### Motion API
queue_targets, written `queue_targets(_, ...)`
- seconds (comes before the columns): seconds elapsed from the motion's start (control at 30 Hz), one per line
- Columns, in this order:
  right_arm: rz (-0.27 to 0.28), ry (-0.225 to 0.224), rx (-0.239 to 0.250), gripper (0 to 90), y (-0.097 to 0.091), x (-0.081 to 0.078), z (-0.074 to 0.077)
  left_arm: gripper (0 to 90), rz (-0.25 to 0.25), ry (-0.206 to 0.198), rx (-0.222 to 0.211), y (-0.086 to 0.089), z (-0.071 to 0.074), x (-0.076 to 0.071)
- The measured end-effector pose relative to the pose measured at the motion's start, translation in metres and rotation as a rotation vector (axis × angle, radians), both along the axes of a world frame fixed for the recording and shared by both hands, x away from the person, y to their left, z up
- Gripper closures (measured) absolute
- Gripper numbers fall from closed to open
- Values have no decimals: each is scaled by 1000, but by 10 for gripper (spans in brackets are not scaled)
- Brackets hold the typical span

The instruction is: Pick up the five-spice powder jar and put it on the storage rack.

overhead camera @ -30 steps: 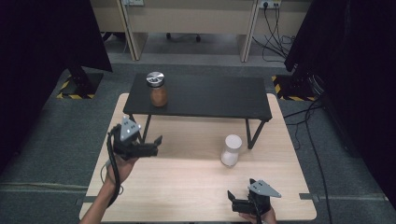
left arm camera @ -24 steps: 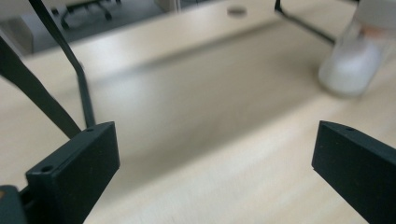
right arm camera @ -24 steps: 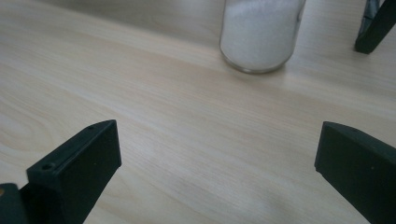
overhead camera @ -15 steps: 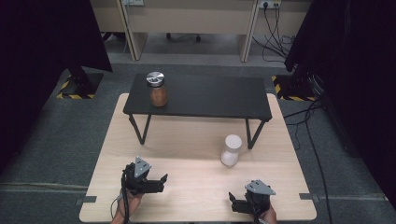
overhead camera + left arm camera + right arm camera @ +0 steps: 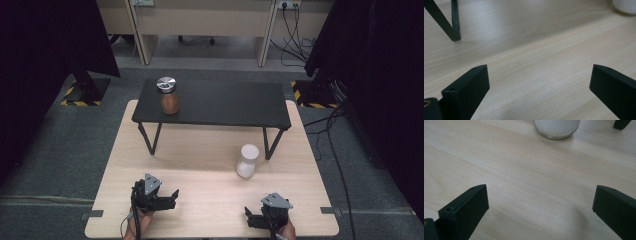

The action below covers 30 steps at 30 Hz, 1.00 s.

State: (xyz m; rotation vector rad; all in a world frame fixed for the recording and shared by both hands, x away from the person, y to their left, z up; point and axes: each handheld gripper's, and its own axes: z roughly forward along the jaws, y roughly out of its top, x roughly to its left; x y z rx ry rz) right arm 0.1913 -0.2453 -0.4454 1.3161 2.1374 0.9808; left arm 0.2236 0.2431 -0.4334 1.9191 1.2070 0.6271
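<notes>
- Left claw (image 5: 172, 199) low at the near left of the wooden surface (image 5: 200, 150), jaws wide apart, nothing between them.
- Right claw (image 5: 248, 218) at the near right edge, jaws also wide apart and empty, pointing toward the white jar (image 5: 247, 161).
- White jar upright on the surface, beyond the right claw, just beside the right leg of the small black table (image 5: 215, 102); in the right gripper view only its glass base (image 5: 556, 128) visible at the top, well apart from both jaws.
- Brown jar (image 5: 169, 96) with metal lid on top of the small black table, at the far left, far from both claws.
- Likely next: reaching with the right claw for the white jar.
- Risk: round glass wall, probably smooth, so a grip off the middle could let it slip or turn between the jaws.
- Risk: a push from one jaw before closing could tip the jar or slide it against the table leg.
- Risk: table leg very near the jar, so a wide approach from the right could knock the leg and shake the brown jar above.
- Risk: trailing cable could drag across the surface during the reach.
</notes>
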Motion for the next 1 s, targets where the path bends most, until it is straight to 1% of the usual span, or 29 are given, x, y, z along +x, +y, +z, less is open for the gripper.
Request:
queue_targets(0.03,0,-1,1,4,0,0,0,21,5,-5,-4,0,0,0)
queue_targets(0.07,-1,-2,1,4,0,0,0,23,12,-8,-22,2,-1,-1)
queue_targets(0.13,2,-5,1,4,1,0,0,29,20,-10,-42,7,-1,-1)
queue_targets(0.23,2,-8,-3,4,1,-1,0,35,40,-1,-66,10,-2,0)
queue_targets(0.3,0,-9,-4,4,2,-1,0,36,39,5,-60,10,-2,2)
queue_targets(0.53,-6,-5,-7,4,2,0,0,36,35,4,-24,3,-5,4)
queue_targets(0.67,-1,0,-12,4,2,0,0,34,34,0,-20,2,-6,4)
queue_targets(0.77,0,0,-15,4,3,0,0,35,34,9,-23,2,-7,5)
queue_targets(0.83,0,1,-15,4,3,0,0,32,32,6,-15,1,-6,5)
queue_targets(1.0,-1,0,-17,4,3,0,0,21,30,9,-19,1,-6,5)
